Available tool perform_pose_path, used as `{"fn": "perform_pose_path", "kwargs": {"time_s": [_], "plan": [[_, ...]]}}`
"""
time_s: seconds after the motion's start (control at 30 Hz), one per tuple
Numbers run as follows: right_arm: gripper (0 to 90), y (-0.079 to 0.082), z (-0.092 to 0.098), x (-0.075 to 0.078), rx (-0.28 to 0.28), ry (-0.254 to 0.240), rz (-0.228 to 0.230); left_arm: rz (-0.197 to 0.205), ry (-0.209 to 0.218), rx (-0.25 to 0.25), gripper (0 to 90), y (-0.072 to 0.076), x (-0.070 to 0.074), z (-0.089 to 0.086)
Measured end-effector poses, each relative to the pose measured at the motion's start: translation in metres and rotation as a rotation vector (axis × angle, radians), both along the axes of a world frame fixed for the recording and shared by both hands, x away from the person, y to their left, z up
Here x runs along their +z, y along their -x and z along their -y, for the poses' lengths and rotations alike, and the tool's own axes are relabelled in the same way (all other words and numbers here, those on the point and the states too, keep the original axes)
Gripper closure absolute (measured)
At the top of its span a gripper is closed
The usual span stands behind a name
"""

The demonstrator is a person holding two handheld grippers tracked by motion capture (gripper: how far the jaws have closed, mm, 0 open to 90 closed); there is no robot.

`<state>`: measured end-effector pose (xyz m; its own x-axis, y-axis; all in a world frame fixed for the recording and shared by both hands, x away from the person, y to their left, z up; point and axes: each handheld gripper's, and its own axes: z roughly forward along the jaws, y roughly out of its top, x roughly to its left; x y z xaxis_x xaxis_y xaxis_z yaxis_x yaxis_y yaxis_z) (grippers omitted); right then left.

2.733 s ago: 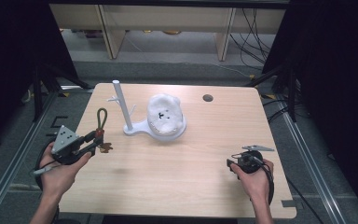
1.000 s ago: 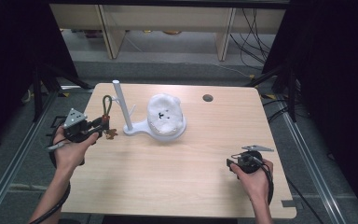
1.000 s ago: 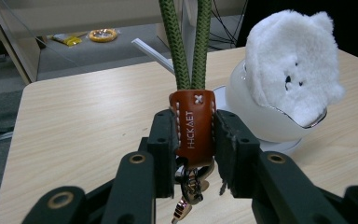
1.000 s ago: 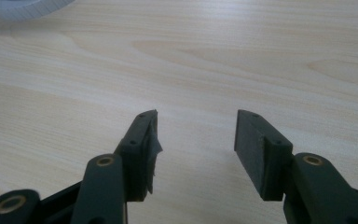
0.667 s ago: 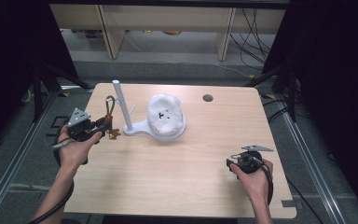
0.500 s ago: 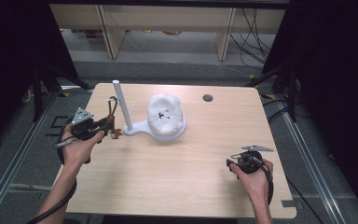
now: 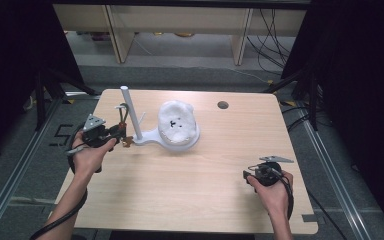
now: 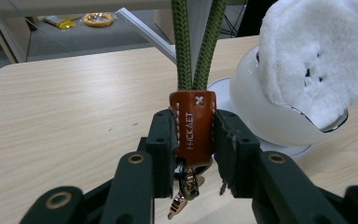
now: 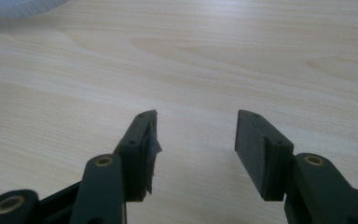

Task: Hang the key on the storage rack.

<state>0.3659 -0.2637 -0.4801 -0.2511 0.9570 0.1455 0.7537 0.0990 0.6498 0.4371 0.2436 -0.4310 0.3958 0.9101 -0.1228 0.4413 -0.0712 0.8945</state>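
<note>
Two jaws of left gripper clamped the keychain, cord running straight up, white stand just right of it mid-frame; right gripper gaped empty, lower right.

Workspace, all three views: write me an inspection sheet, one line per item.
Surface: wooden table, round hole near the far edge.
Job's things: keychain strap, green rope loop upward; white stand with upright post; fluffy white toy in its dish.
Clutter: nothing seen.
Grippers: left gripper clamped on the strap's leather tab beside the post; right gripper open, over bare wood.
Cables: one trails from each gripper.
Surroundings: shelving and floor cables beyond the table.
</note>
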Motion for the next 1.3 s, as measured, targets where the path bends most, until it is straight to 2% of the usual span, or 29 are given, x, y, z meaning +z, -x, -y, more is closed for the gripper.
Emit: {"fn": "perform_pose_path", "kwargs": {"time_s": [0.03, 0.47, 0.67, 0.77, 0.9, 1.0, 1.13, 1.2, 1.3], "plan": [[49.6, 0.000, 0.001, -0.001, 0.004, 0.019, 0.001, -0.003, -0.003, 0.002, 67.7, -0.001, 0.000, 0.000], [49.4, 0.000, 0.000, 0.000, -0.001, 0.010, -0.004, 0.001, -0.028, 0.007, 66.4, -0.011, -0.004, 0.006], [49.4, 0.000, 0.001, -0.001, -0.004, 0.008, -0.004, -0.017, -0.027, 0.000, 64.9, -0.014, -0.007, 0.009], [49.3, 0.000, 0.001, 0.000, -0.001, 0.023, -0.007, -0.020, -0.026, 0.007, 63.9, -0.015, -0.008, 0.011], [49.3, 0.000, 0.001, 0.000, -0.003, 0.021, -0.006, -0.020, -0.042, 0.011, 62.3, -0.015, -0.009, 0.010], [49.3, 0.002, -0.001, 0.002, -0.023, 0.005, -0.026, -0.013, -0.042, 0.013, 61.1, -0.012, -0.009, 0.008], [49.4, 0.002, -0.001, 0.001, -0.023, 0.003, -0.021, 0.009, -0.050, 0.019, 55.4, -0.006, -0.007, 0.003], [49.4, 0.002, -0.001, 0.001, -0.021, 0.005, -0.023, 0.014, -0.059, 0.029, 49.4, -0.003, -0.007, 0.000], [49.4, 0.000, 0.001, -0.001, 0.014, 0.016, 0.012, 0.032, -0.072, 0.045, 42.6, 0.002, -0.004, -0.005]]}}
